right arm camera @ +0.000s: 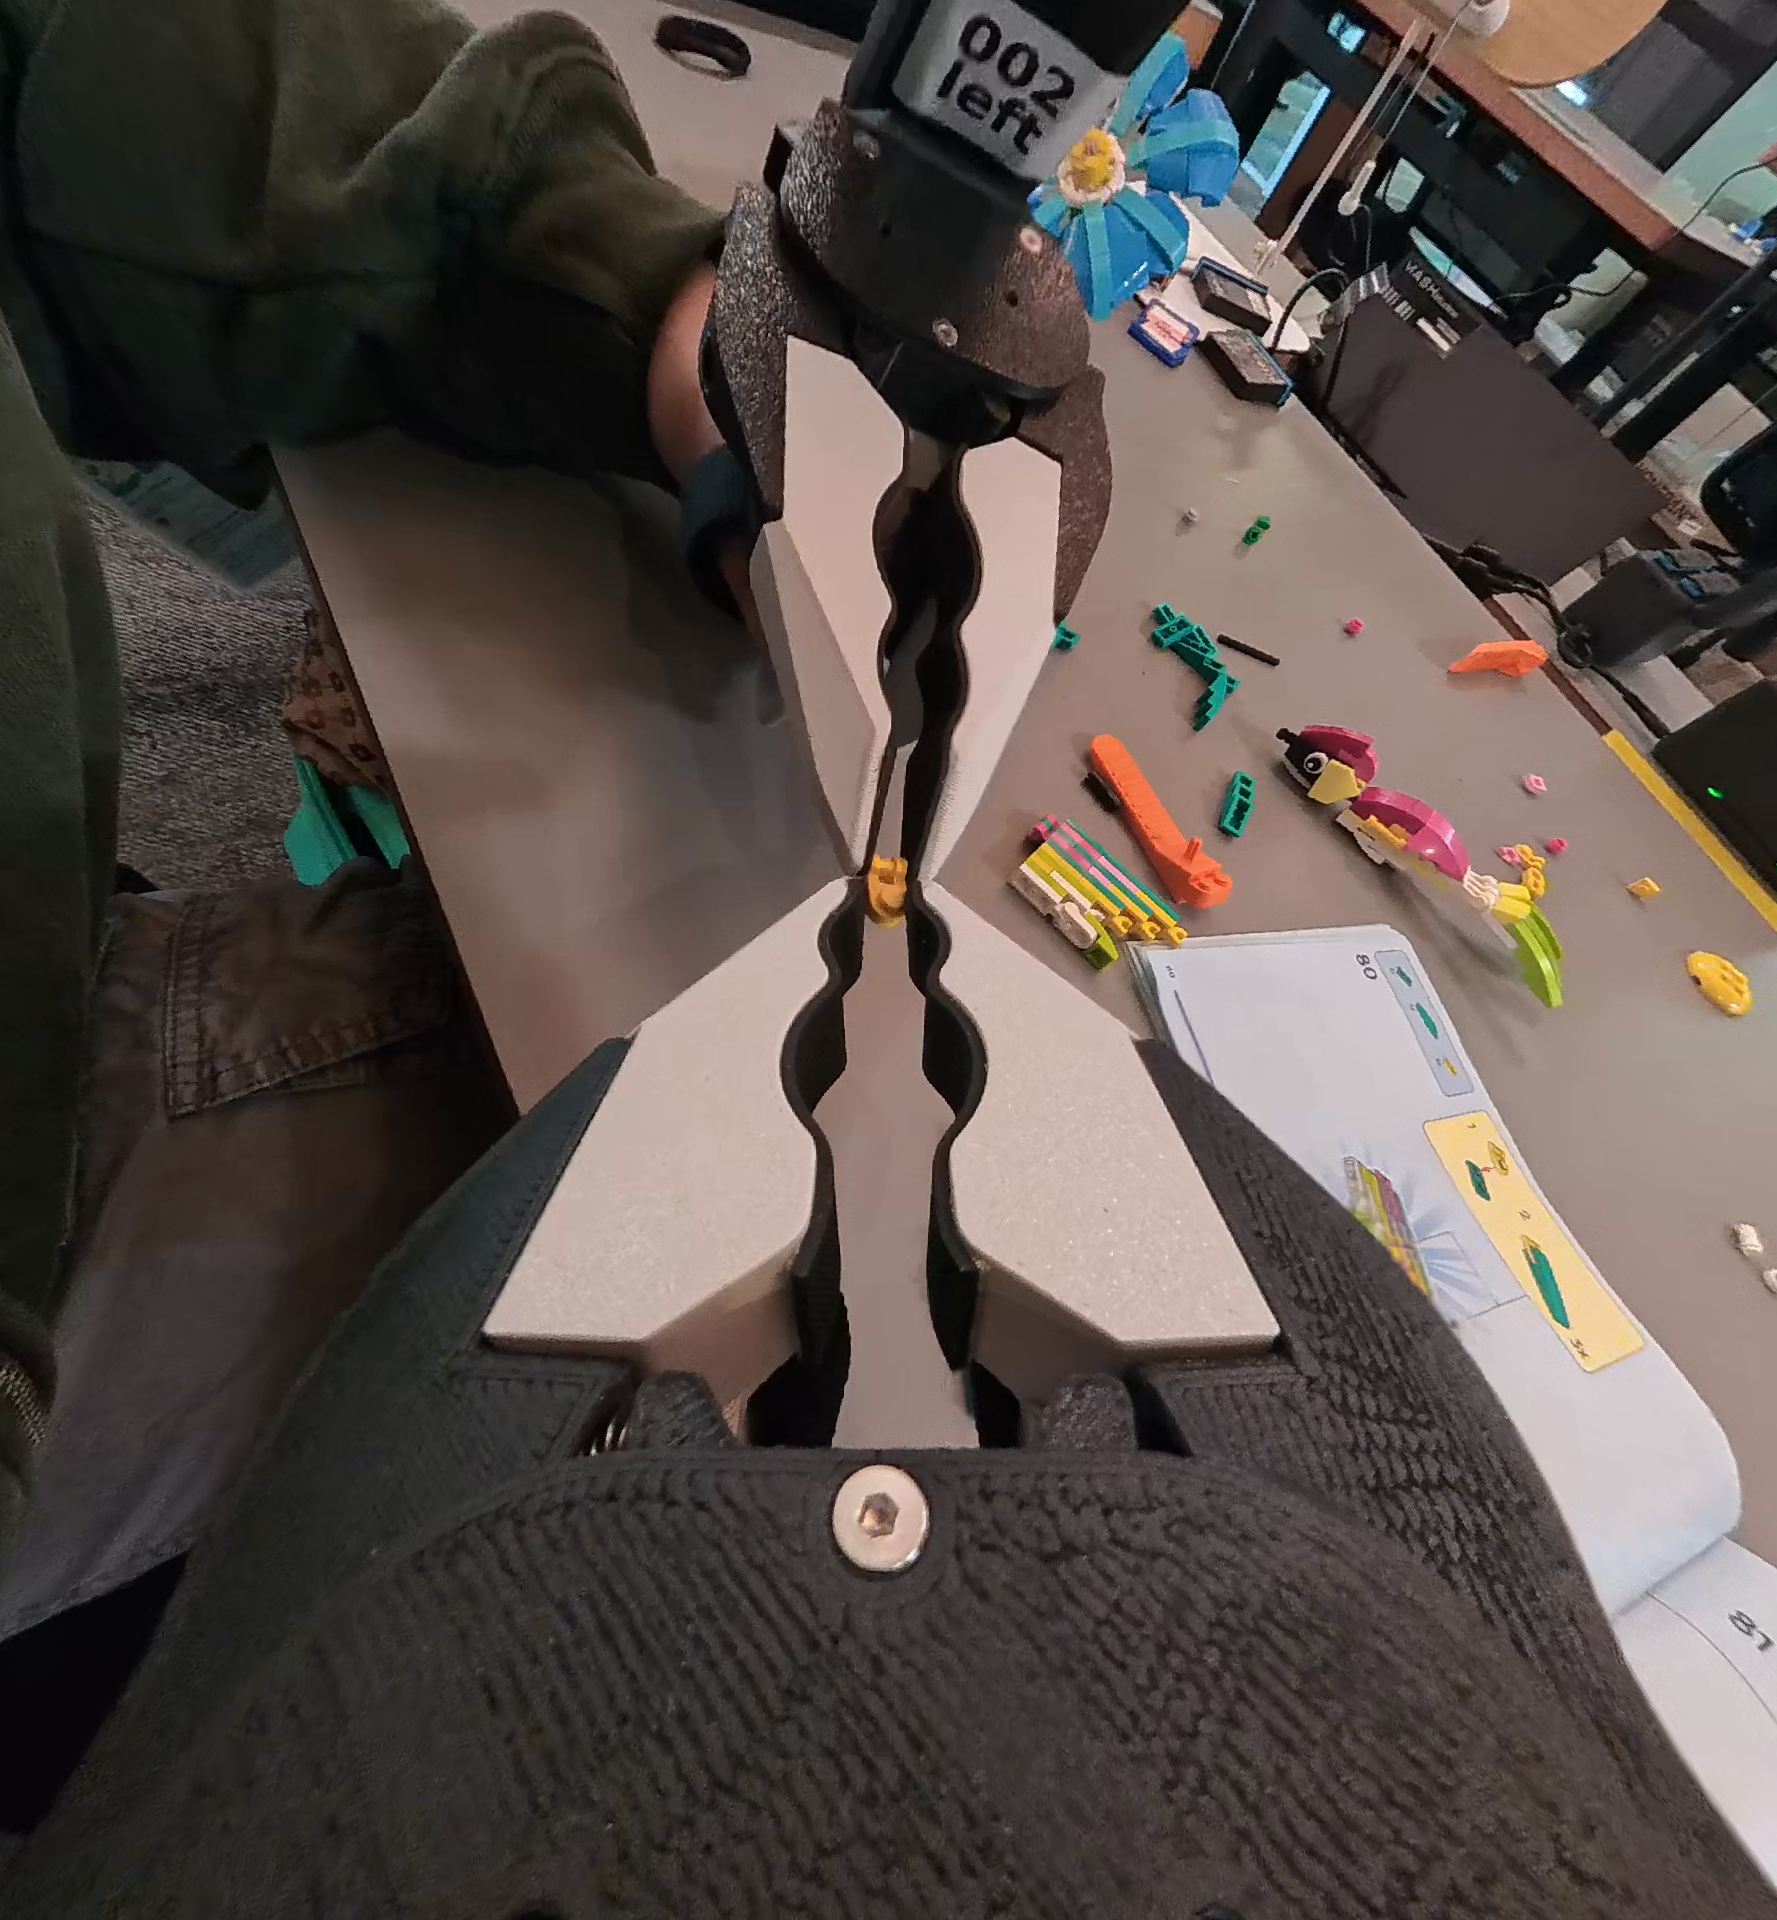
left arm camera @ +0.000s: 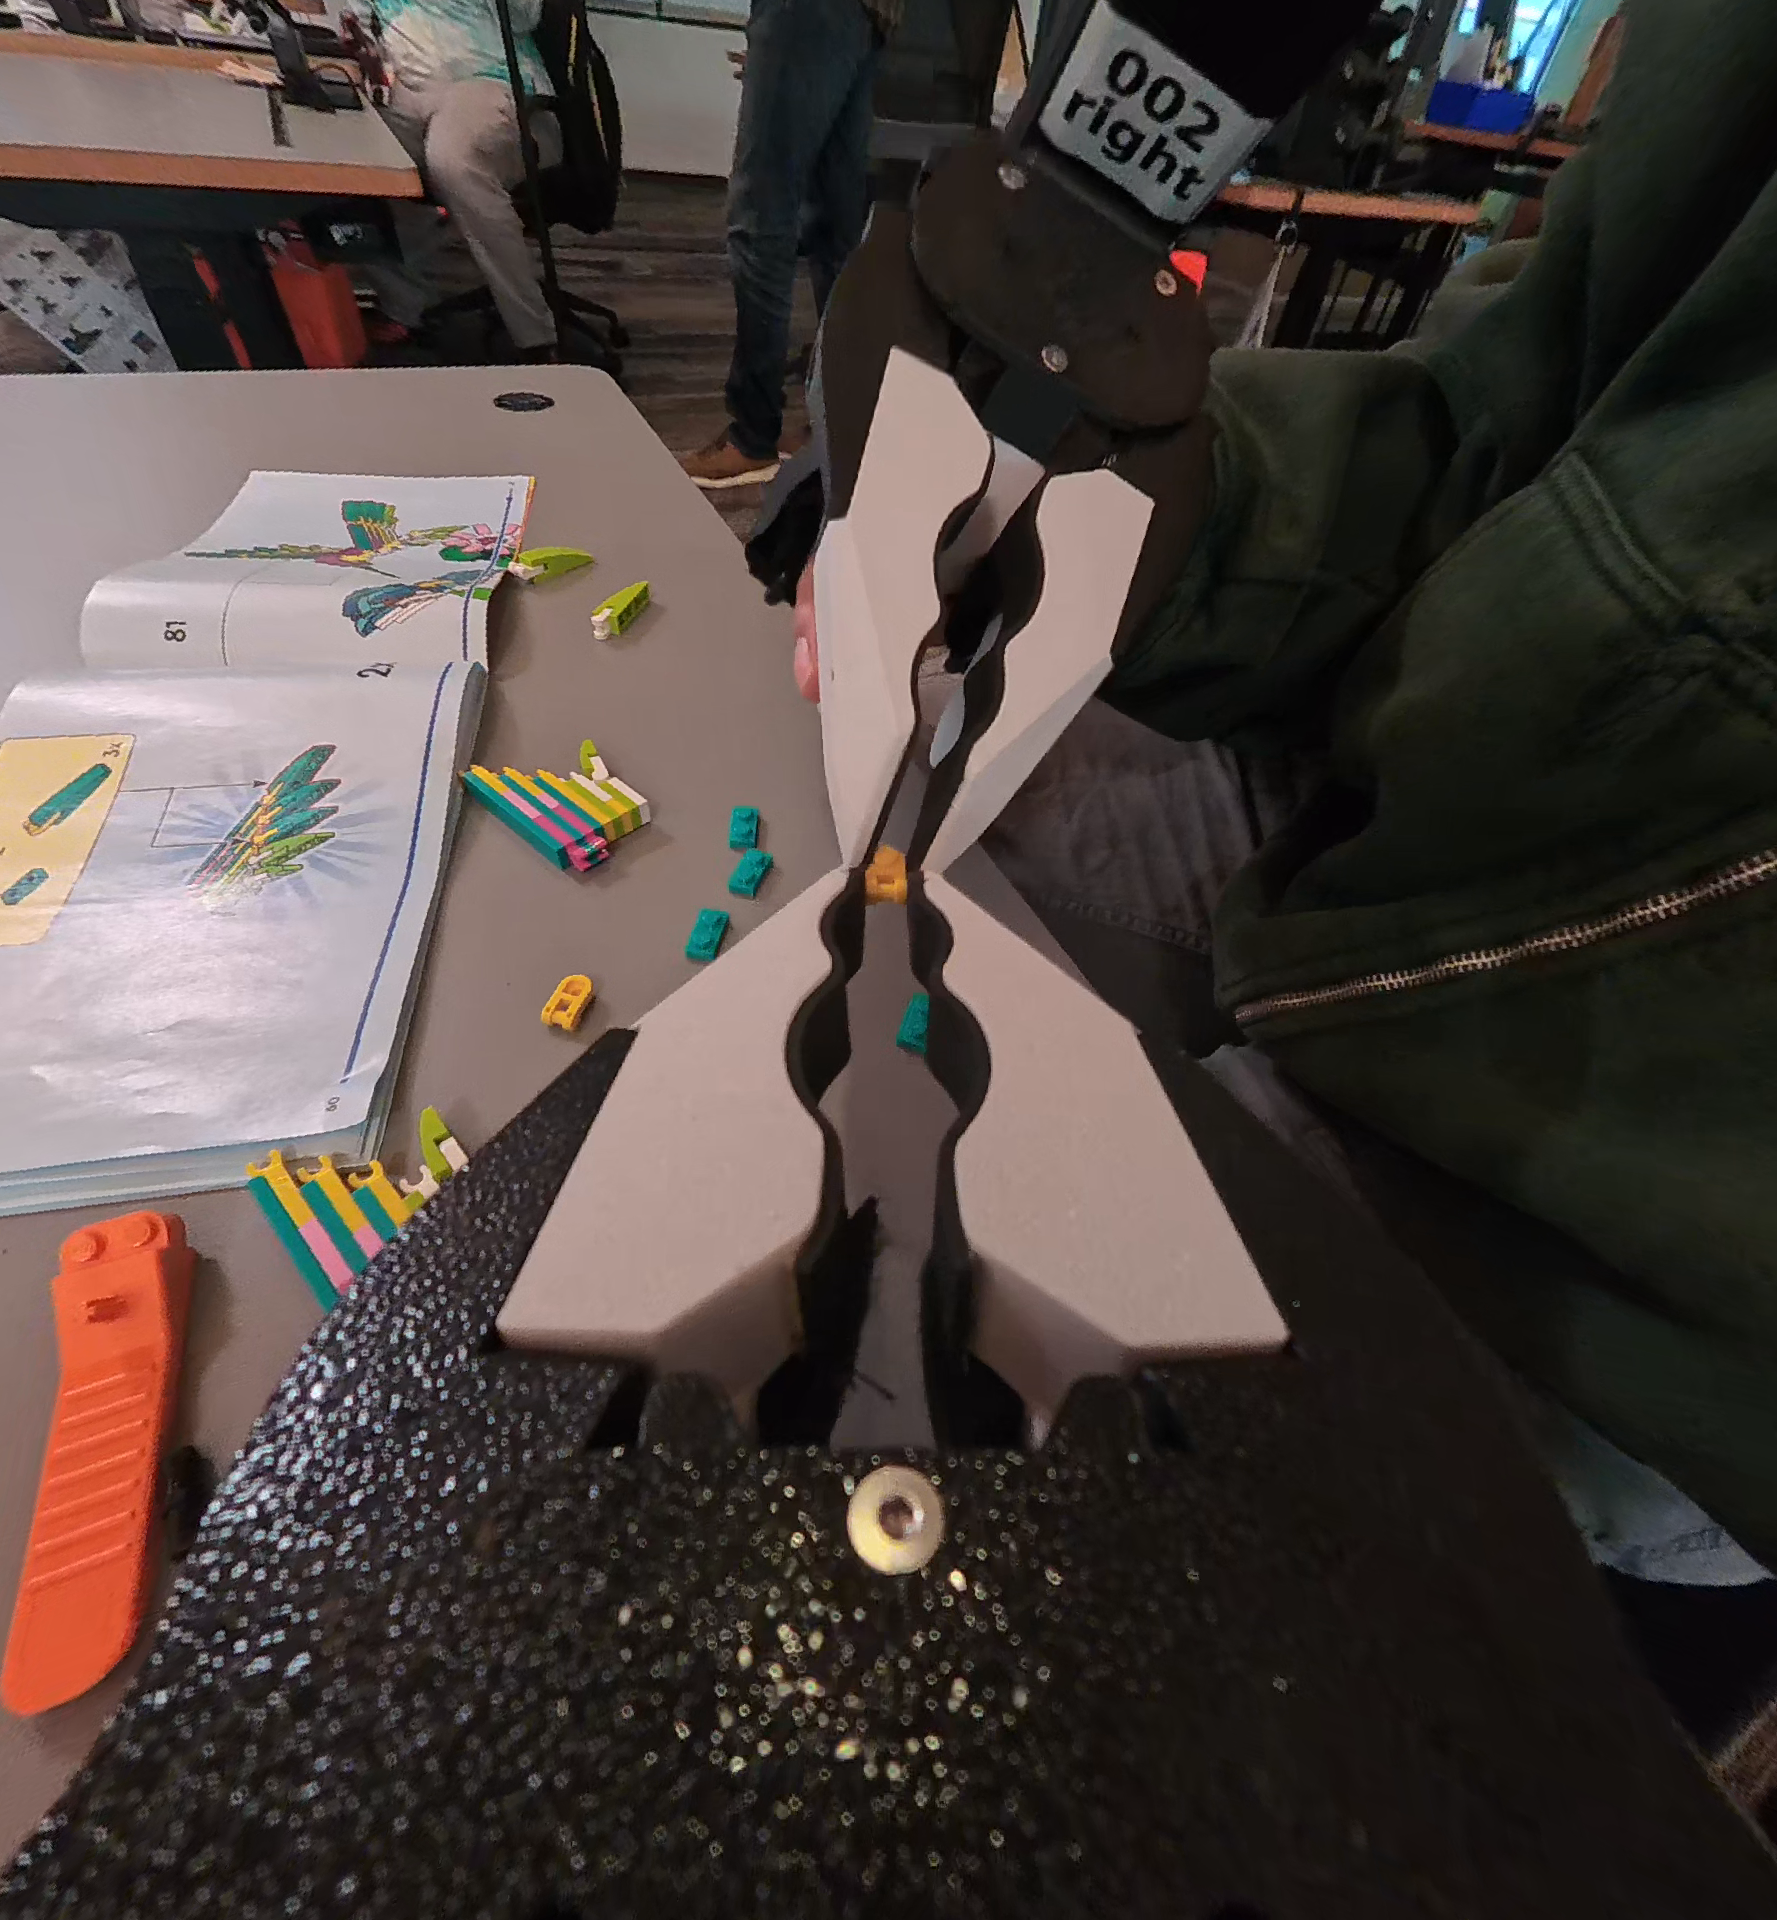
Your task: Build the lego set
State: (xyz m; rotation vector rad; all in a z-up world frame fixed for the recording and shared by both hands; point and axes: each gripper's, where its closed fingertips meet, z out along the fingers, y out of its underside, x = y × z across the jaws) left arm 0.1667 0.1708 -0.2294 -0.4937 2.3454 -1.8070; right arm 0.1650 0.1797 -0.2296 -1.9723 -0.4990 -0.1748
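Yellow clip piece [left arm camera: 886, 875] sits pinched between both nearly closed claws, left claw [left arm camera: 884, 899] and right claw [right arm camera: 885, 902], tip to tip over the desk [left arm camera: 593, 436] edge; striped wing sections [left arm camera: 562, 810] are done, teal pieces [left arm camera: 749, 871] remain loose

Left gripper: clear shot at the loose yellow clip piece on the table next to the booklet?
Probably not yet. The left gripper is pinching a small yellow piece together with the right gripper; the table around the yellow clip piece looks clear.
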